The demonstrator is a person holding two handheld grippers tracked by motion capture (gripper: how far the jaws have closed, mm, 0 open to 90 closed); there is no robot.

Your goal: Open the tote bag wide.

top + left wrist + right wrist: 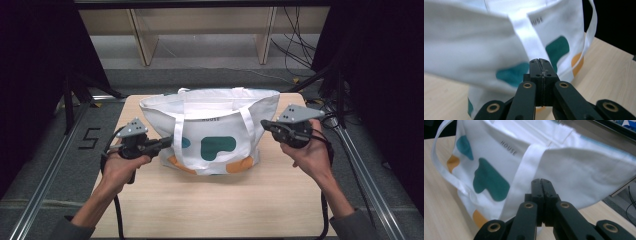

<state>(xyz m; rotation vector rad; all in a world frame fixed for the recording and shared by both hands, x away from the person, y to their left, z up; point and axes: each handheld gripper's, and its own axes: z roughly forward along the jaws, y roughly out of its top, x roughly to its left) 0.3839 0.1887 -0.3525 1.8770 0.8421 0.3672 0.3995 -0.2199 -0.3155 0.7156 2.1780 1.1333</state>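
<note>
A white tote bag [215,125] with teal and orange shapes and the word HOUSE stands with its mouth spread wide over the wooden table [220,200]. My left gripper [169,142] is shut at the bag's left front strap. In the left gripper view the jaws [540,61] meet on the white strap [526,37], and the bag [474,45] hangs from them. My right gripper [263,124] is shut at the bag's right edge by the other strap. The right gripper view has its jaws [542,181] pressed together on the bag's cloth [586,170] beside the strap [524,175].
Wooden shelf legs [145,40] stand on the floor behind the table. Loose cables [300,45] lie at the back right. Metal rails [60,155] run along both sides of the table, with a "5" marked on the floor [90,137] at left.
</note>
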